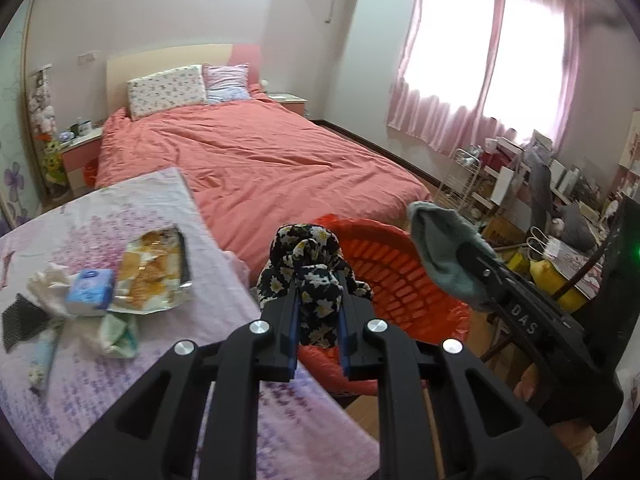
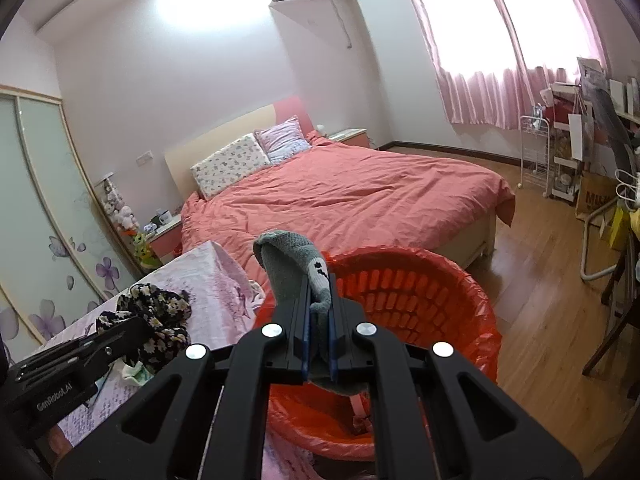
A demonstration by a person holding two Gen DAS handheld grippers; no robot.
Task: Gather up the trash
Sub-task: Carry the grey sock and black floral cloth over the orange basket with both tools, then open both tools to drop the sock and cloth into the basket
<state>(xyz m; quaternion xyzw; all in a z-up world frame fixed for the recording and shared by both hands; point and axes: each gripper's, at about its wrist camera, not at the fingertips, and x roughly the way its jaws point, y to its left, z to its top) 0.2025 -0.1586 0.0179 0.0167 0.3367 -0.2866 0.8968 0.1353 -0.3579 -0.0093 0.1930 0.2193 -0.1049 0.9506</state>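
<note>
Over the red bin (image 2: 420, 292), beside the desk (image 1: 120, 208), both claws carry cloth: left claw (image 1: 318, 304) clamped on a floral rag (image 1: 308, 256) near the rim, right claw (image 2: 319, 312) pinching a grey sock (image 2: 288, 256) above the opening. Best to bring each fully inside the rim before letting go, the left one further. Both claws tilt forward and down; wrappers (image 1: 148, 272) remain on the desk.

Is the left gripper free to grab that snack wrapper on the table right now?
Probably not yet: the left gripper is shut on the floral cloth. The snack wrapper lies uncovered nearby.
</note>
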